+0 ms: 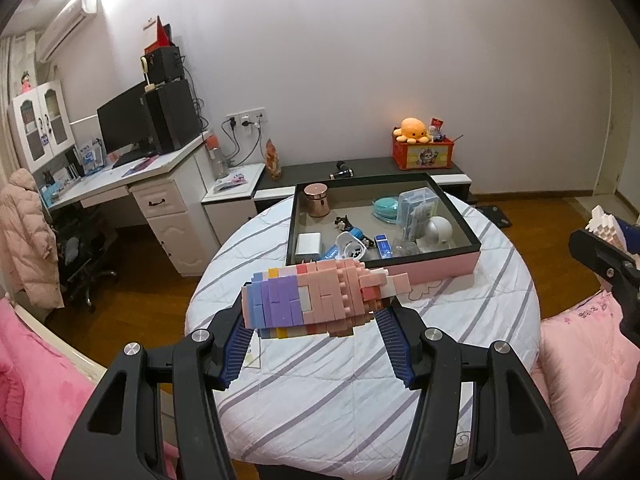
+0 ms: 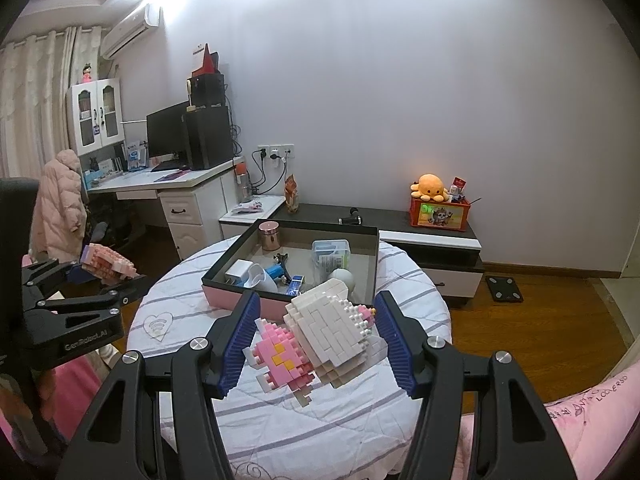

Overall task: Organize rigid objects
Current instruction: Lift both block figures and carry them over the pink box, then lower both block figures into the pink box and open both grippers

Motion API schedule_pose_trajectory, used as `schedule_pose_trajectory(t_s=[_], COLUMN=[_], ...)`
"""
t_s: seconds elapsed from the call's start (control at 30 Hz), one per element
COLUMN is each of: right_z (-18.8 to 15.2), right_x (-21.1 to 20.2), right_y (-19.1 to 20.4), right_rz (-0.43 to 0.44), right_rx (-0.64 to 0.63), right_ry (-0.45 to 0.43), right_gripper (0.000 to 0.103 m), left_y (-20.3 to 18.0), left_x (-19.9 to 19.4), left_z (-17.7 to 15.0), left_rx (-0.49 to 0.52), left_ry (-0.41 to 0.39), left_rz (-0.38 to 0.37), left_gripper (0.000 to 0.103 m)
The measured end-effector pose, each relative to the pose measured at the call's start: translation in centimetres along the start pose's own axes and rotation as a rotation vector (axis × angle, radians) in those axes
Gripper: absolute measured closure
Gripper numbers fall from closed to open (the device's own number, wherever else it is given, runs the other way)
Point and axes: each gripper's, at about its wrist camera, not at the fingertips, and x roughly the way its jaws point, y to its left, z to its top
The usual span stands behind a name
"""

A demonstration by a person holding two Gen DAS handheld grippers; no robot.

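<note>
Left hand-held gripper (image 1: 312,320) clamped on pink-and-purple brick figure (image 1: 316,300); right hand-held gripper (image 2: 316,332) clamped on white-and-pink brick figure (image 2: 320,340), both above the desk (image 1: 352,400).

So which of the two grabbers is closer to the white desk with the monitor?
Left. The left gripper, holding a pink-and-purple block model, is on the desk side of the round table; the right gripper, holding a white-and-pink block model, is beyond it, farther from the desk.

White desk (image 1: 160,168), wooden floor (image 1: 152,280), plain wall (image 1: 360,60).
</note>
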Motion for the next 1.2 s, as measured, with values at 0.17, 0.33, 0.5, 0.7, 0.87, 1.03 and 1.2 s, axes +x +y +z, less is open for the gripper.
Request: schedule_pose_trajectory(t_s=[0.17,0.33,0.5,0.7,0.87,1.03,1.2], right_z=[0.8,2.8,5.2,7.4,8.5,8.7,7.8], right_x=[1.3,3.6,8.1,14.6,19.9,24.6,28.1], right_y=[-0.4,-1.0,-2.4,-4.0,-5.4,-6.6,-7.3], right_rz=[0.002,-0.005,0.013,-0.018,-0.03,-0.046,-0.028], right_rx=[-0.005,-0.009,0.029,0.081,0.101,0.118,0.143], right_ry=[0.006,0.006,0.033,0.081,0.13,0.185,0.249], right_gripper=[0.042,0.042,0.042,0.042,0.042,0.042,0.042], left_y=[0.0,-0.2,-0.2,0.1,0.4,0.6,0.6], left_x=[1.5,3.9,9.0,17.1,23.2,27.5,30.0], left_z=[1.5,4.2,7.4,10.3,11.5,11.4,10.8], left_rx=[0.011,0.041,0.068,0.069,0.08,0.08,0.083], left_ry=[0.002,-0.004,0.041,0.132,0.209,0.269,0.317], left_rz=[-0.006,-0.013,-0.023,-0.032,-0.012,-0.001,0.008], left_gripper=[0.044,0.044,0.044,0.044,0.044,0.044,0.044])
